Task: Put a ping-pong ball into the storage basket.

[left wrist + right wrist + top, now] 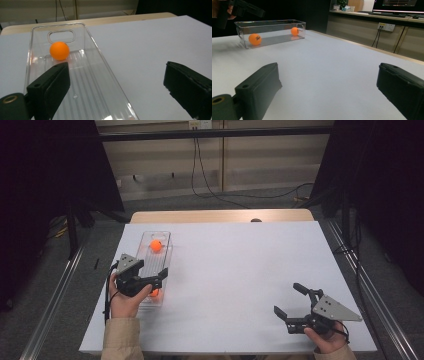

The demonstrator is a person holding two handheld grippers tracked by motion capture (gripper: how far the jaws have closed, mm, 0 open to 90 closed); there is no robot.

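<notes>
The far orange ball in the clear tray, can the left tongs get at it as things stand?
Probably yes. The left tongs hang open over the clear tray, whose top is open, and nothing lies between them and the far orange ball; the narrow walls leave little room.

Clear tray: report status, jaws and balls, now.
Left gripper jaws open over clear tray, holding nothing. Right gripper open, empty, off to the side. Two orange balls in tray. Nothing in the way.
</notes>
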